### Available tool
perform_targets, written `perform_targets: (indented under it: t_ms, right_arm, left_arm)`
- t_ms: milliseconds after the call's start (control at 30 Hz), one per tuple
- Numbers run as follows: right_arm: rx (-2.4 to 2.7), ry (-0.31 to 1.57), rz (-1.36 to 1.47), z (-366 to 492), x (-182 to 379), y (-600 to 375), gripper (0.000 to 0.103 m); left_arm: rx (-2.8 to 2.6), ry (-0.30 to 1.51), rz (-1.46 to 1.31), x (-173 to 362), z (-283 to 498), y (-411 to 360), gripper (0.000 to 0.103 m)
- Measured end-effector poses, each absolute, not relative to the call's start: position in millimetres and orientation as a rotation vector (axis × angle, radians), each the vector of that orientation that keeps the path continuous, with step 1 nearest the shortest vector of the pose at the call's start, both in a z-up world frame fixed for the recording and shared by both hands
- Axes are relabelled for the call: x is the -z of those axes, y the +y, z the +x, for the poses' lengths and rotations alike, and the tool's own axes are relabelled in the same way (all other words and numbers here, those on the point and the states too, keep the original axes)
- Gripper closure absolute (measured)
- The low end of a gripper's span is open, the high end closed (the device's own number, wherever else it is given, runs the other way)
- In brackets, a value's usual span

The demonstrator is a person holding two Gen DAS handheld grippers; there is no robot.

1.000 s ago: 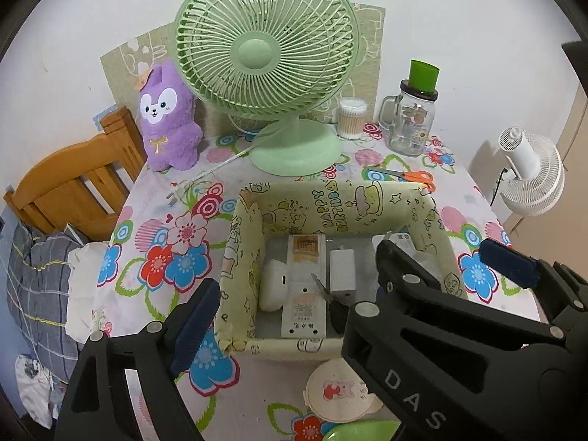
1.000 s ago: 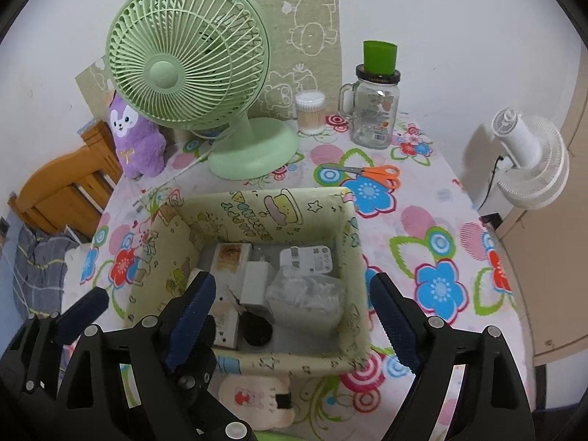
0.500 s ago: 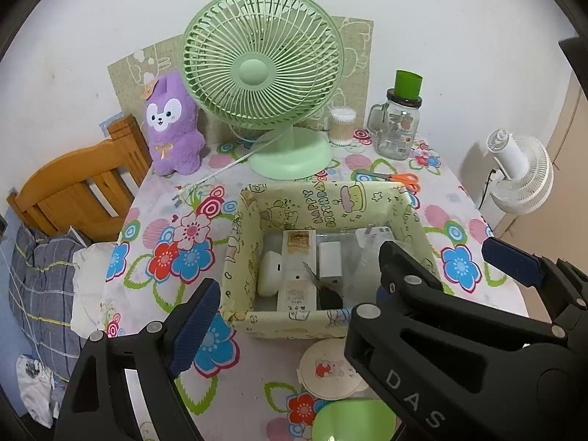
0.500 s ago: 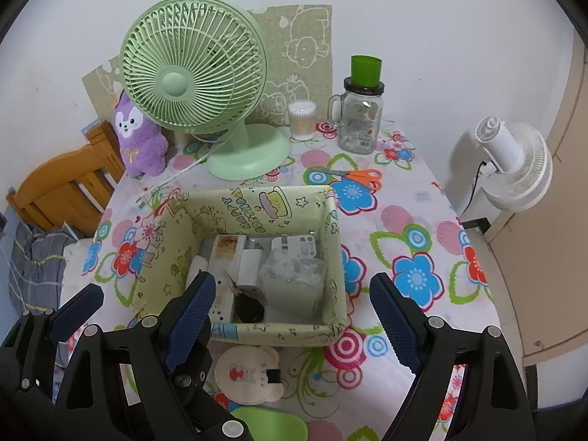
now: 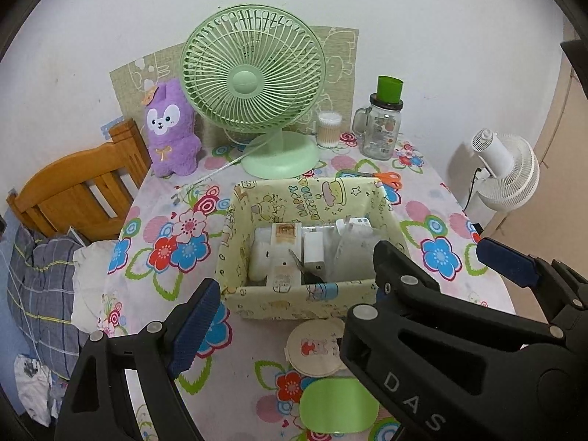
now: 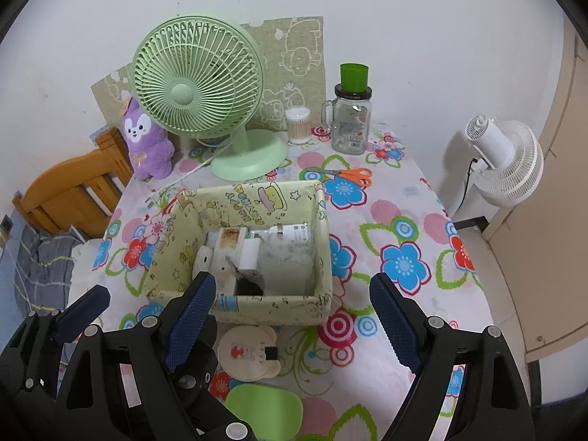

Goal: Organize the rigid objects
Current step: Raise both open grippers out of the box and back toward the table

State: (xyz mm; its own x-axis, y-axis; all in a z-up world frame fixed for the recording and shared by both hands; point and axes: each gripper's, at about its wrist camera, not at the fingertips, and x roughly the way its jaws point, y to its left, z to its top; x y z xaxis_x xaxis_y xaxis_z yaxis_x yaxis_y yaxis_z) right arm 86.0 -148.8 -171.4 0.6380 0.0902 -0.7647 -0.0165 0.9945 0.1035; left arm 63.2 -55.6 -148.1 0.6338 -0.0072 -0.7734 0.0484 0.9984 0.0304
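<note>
Held both grippers wide open and empty, above the near edge of the table [image 6: 422, 198]. Left gripper [image 5: 290, 316] seen with its fingers spread, one blue pad at lower left, the other hidden behind the right gripper's black body. Right gripper [image 6: 294, 316] seen with blue pads either side of the box's near wall, not touching it. Sat mid-table: the box [image 6: 316, 242], yellow with cartoon print, open on top. Lay inside it: a white charger [image 6: 251, 253] upright near the middle, a clear bag [image 6: 284, 261] to its right, a white bottle [image 6: 290, 232] on its side along the far wall, a small carton [image 6: 229, 239] and other white pieces to the left, a dark round thing [image 6: 248, 286] by the near wall. Rested just outside the near wall: a bear-shaped coaster [image 6: 250, 354], and nearer still a green lid [image 6: 262, 413]. Stood behind the box: a green fan [image 6: 198, 92], a purple plush [image 6: 147, 139], a swab tub [image 6: 297, 125], a jar [image 6: 351, 117]. Lay between jar and box: scissors [image 6: 345, 174].
</note>
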Motion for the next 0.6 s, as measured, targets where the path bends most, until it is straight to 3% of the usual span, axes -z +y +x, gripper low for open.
perform_targets:
  t_ms: [600]
  right_arm:
    - [-0.056,0.891,0.074,59.4,180.1,-160.9,0.015]
  left_arm:
    - [0.06,0.895,0.062,158.5,40.5,-68.2,0.011]
